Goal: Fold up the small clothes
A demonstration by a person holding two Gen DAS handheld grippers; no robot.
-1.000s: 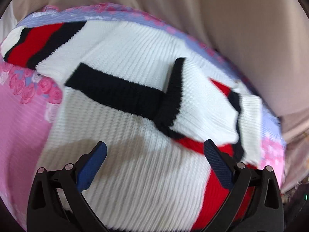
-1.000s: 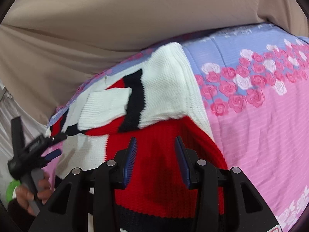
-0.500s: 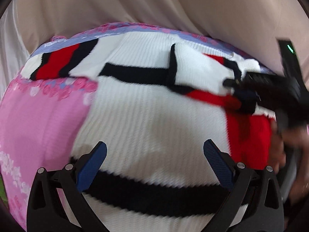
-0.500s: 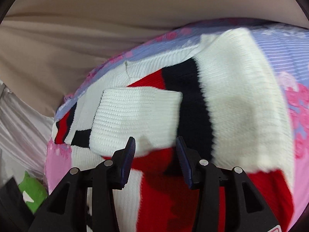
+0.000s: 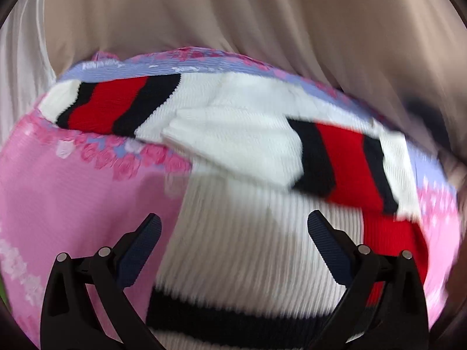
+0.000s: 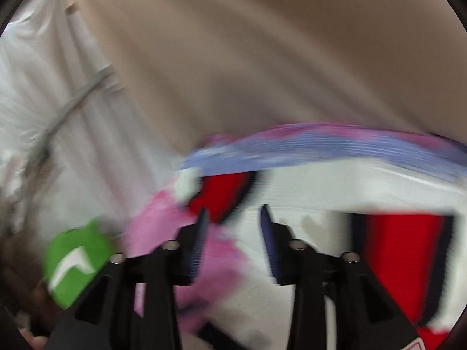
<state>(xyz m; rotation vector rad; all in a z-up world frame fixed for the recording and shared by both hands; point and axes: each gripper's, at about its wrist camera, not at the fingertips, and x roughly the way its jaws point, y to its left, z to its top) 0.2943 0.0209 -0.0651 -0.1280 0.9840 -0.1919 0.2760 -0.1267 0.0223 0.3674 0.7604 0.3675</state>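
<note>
Two grippers are held above the bedspread (image 5: 67, 204), where the sweater (image 5: 248, 248) is spread: the left gripper (image 5: 233, 227) gaping, the right gripper (image 6: 233, 218) narrowly parted, nothing gripped.

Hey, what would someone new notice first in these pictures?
The white knit sweater with red and black stripes, spread mid-frame on the pink rose-print bedspread. One striped sleeve lies folded across its body. The left claw hovers open over its lower part.
</note>
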